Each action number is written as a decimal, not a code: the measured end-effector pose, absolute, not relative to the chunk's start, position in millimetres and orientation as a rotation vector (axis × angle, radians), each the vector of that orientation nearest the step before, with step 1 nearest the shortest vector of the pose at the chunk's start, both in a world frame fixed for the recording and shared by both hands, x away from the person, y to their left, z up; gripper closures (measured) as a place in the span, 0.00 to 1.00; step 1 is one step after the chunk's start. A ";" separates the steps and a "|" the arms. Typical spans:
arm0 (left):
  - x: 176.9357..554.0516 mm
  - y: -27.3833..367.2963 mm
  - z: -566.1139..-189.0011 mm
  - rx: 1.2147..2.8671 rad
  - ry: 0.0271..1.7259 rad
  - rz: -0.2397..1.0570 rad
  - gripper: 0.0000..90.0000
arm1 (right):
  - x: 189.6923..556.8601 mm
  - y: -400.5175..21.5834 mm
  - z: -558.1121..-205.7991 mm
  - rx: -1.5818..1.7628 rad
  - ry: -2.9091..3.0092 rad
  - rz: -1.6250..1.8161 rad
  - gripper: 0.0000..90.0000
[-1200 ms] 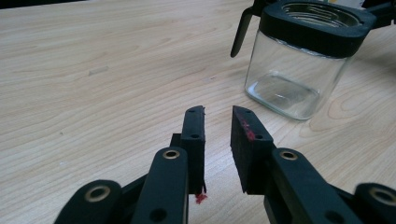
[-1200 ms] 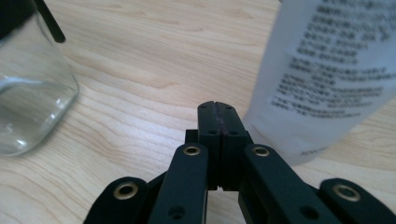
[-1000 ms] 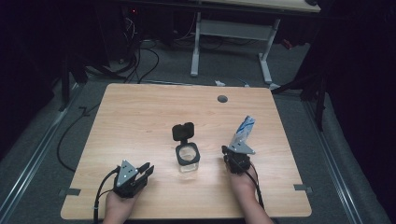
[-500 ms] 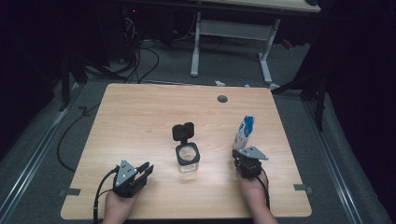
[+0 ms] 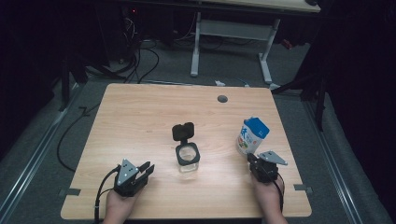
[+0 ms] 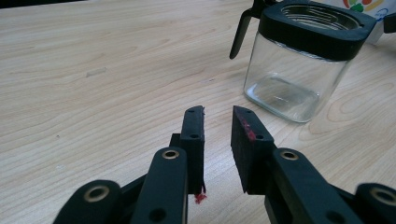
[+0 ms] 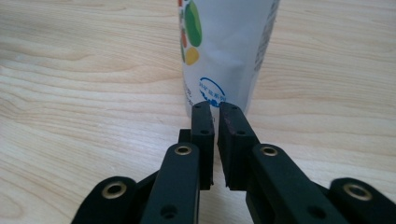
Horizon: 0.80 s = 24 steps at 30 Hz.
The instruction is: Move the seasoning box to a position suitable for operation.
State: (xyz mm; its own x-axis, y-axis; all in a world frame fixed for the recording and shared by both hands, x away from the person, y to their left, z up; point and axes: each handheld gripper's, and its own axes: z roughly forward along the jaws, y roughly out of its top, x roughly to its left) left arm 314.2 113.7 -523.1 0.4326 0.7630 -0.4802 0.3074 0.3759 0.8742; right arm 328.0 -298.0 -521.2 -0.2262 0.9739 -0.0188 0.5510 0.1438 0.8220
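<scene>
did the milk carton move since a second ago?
Yes. The milk carton stood tilted closer to the glass jar; now it stands upright farther right, toward the table edge.

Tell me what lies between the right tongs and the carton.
Nothing: in the right gripper view, bare table separates the right tongs from the carton.
</scene>
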 end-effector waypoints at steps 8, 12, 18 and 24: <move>313.9 115.4 -519.4 1.212 1.164 0.372 0.78 | 320.4 -304.8 -519.8 1.446 1.874 1.030 0.73; 306.8 118.3 -518.7 1.222 1.191 0.360 0.71 | 320.4 -306.5 -520.3 1.443 1.885 1.042 0.70; 289.3 133.9 -523.7 1.274 1.255 0.456 0.64 | 319.3 -306.4 -516.1 1.459 1.880 1.048 0.63; 307.3 145.7 -525.5 1.347 1.215 0.530 0.67 | 324.2 -303.0 -509.9 1.447 1.900 1.038 0.59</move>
State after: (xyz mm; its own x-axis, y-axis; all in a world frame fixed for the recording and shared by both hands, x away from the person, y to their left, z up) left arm 307.3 145.7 -525.5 0.3536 0.8683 -0.3478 0.3354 0.2294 0.9137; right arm 324.2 -303.0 -509.9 -0.2851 0.9577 0.0385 0.5498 0.1305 0.8251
